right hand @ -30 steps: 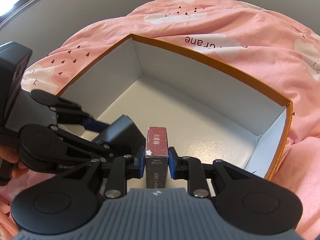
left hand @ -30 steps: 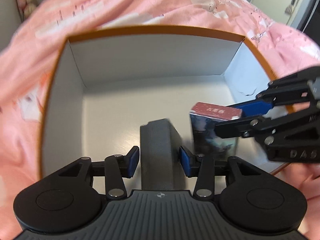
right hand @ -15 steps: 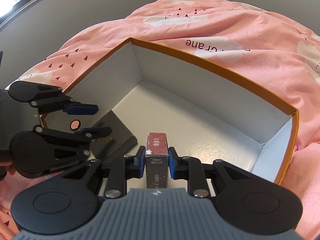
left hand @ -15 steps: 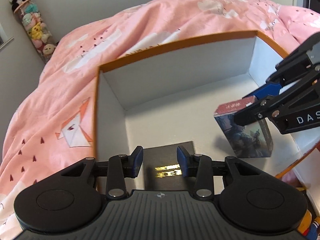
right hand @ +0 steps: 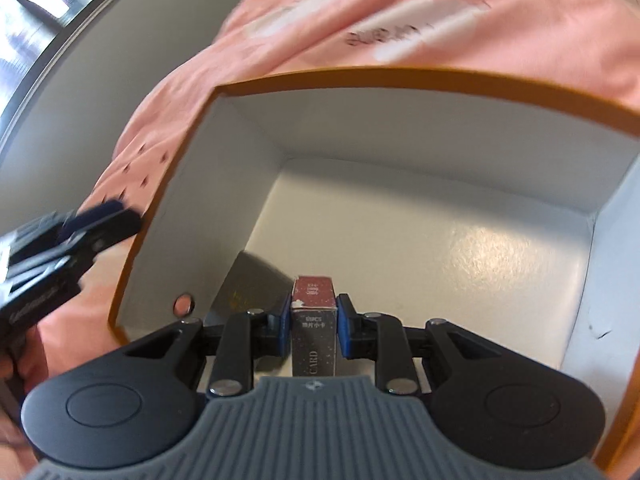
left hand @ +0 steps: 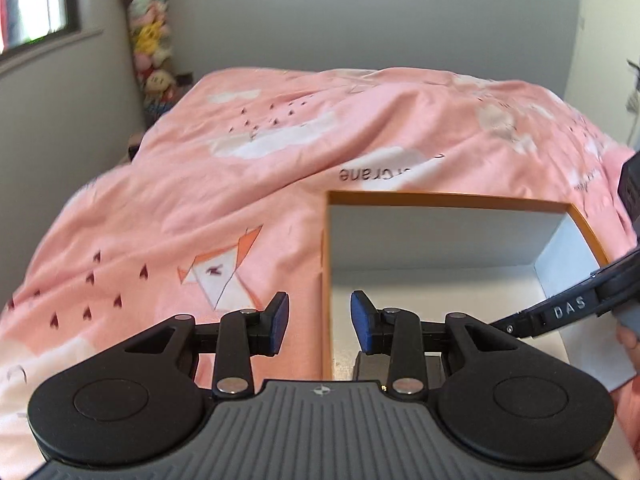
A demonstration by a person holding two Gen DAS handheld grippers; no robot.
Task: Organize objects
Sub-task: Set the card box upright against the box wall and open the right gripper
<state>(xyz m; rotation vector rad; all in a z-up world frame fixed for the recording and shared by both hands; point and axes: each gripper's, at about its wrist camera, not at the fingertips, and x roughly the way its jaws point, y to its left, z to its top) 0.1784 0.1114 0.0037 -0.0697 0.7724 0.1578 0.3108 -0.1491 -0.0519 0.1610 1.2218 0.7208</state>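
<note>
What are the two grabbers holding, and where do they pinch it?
The right gripper pinches the small card box by its two narrow sides. The left gripper holds nothing; its jaws are closing on air.

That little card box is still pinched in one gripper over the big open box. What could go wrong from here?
Two things, perhaps. The right gripper holds the card box close beside the flat dark case on the orange box's floor; set down carelessly, it could land on that case and tip. The empty left gripper, its jaws closing, hangs over the orange rim and could nudge the box on the soft pink duvet.
</note>
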